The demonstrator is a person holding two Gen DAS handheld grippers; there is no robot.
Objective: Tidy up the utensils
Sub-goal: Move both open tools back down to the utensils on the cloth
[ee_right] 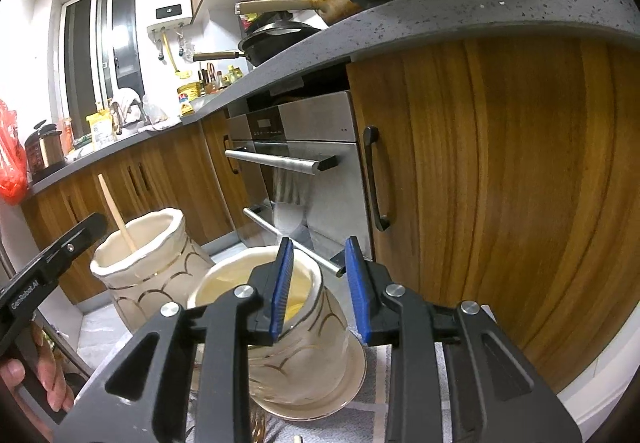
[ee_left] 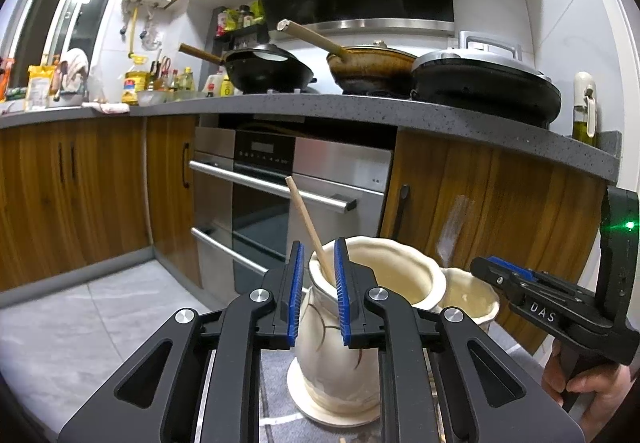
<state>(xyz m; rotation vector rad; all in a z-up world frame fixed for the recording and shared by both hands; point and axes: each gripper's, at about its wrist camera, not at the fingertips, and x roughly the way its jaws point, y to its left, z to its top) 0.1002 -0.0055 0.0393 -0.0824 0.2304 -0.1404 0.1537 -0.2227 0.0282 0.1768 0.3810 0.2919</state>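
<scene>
A tall cream ceramic jar [ee_left: 340, 347] stands on a saucer on a grey mat. A wooden chopstick [ee_left: 308, 227] leans inside it; both also show in the right wrist view, the jar [ee_right: 144, 275] and the stick [ee_right: 116, 219]. A second, smaller cream jar [ee_right: 296, 343] stands to its right, also seen in the left wrist view [ee_left: 472, 299]. My left gripper [ee_left: 318, 295] is open, its jaws straddling the tall jar's near rim, empty. My right gripper [ee_right: 318, 291] is open over the smaller jar's right rim, empty.
Wooden cabinet doors [ee_right: 500, 183] and a steel oven [ee_left: 280, 195] stand just behind the jars. The grey counter [ee_left: 360, 107] above holds woks and pans. A grey tiled floor [ee_left: 80, 323] lies to the left. Some utensil tips [ee_right: 258, 427] show at the mat's near edge.
</scene>
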